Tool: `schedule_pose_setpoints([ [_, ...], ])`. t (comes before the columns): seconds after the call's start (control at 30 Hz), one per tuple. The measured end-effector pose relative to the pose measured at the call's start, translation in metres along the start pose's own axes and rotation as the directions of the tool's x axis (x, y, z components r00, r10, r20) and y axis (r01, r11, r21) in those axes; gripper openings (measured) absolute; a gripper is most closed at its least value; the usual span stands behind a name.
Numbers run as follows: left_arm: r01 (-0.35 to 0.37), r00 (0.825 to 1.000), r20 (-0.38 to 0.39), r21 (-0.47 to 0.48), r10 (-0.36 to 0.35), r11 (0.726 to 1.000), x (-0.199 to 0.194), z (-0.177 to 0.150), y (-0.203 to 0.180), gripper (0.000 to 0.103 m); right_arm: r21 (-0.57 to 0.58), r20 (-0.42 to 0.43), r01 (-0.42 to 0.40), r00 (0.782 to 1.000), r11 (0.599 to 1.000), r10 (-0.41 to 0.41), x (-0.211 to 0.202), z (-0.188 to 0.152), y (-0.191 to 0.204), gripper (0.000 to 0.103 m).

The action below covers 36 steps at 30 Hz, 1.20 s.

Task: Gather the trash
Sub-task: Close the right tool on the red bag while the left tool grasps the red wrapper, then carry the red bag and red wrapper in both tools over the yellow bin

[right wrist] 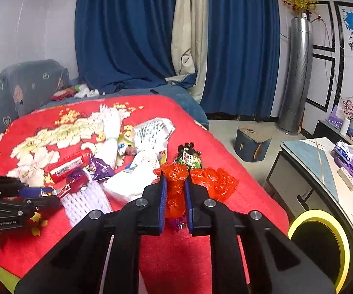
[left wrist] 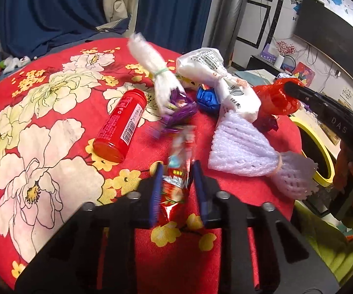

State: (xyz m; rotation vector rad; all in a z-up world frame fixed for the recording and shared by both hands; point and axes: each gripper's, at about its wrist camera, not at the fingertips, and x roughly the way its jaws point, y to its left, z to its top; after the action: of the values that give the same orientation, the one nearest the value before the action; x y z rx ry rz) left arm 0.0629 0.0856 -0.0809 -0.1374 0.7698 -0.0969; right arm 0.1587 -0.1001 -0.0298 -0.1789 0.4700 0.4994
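Red floral cloth [left wrist: 41,147] covered the round surface where the trash lay, with blue curtains [right wrist: 127,36] behind it and a yellow-rimmed bin [right wrist: 321,240] low off the cloth's right edge.

Nearest the left wrist camera, the left gripper [left wrist: 177,183] was closed on a red snack wrapper [left wrist: 176,178], pinched upright between the blue pads with its top blurred. It looked lifted clear of the cloth, probably so it could be carried to the bin. Just beyond the wrapper to the left lay a red bottle [left wrist: 121,127] on its side. Right of the wrapper sat a purple foam net [left wrist: 240,149], tied at one end. Past that net came a purple wrapper [left wrist: 181,112], a blue wrapper [left wrist: 208,100] and two tied white bags [left wrist: 210,73], bunched close together.

In the right wrist view, the right gripper [right wrist: 175,191] was closed on a red plastic bag [right wrist: 176,188], crumpled between its pads; more of the bag spilled out to the right. It appeared raised above the cloth, near the edge closest to the bin, which suited a drop there. Just beyond the bag lay a dark green snack packet [right wrist: 188,156] flat on the cloth.

With each gripper holding one piece, most of the pile remained to collect.
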Motion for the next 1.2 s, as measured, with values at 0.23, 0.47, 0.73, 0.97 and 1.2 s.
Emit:
schedule_pose_setpoints([
  [0.23,0.037,0.997,0.063,0.028,-0.039,0.999,-0.018,0.002,-0.006,0.01,0.051,0.084,-0.012,0.996,0.999,0.008,-0.023,0.01,-0.014,0.011],
  [0.47,0.081,0.986,0.143,0.036,-0.086,0.996,-0.041,0.012,-0.019,0.009,0.11,0.112,-0.029,0.994,0.994,0.016,-0.038,0.019,-0.031,0.011],
  [0.73,0.116,0.976,0.18,0.047,-0.122,0.992,-0.046,0.035,-0.039,0.009,0.106,0.134,-0.035,0.991,0.994,0.021,-0.055,0.019,-0.035,0.011],
  [0.97,0.144,0.968,0.193,0.102,-0.162,0.984,-0.039,0.055,-0.074,0.009,0.083,0.153,-0.01,0.988,0.996,-0.003,-0.072,0.014,-0.045,0.011],
  [1.2,0.183,0.961,0.176,0.168,-0.212,0.969,-0.022,0.07,-0.112,0.009,0.107,0.153,0.038,0.987,0.994,-0.054,-0.087,0.006,-0.069,0.011],
])
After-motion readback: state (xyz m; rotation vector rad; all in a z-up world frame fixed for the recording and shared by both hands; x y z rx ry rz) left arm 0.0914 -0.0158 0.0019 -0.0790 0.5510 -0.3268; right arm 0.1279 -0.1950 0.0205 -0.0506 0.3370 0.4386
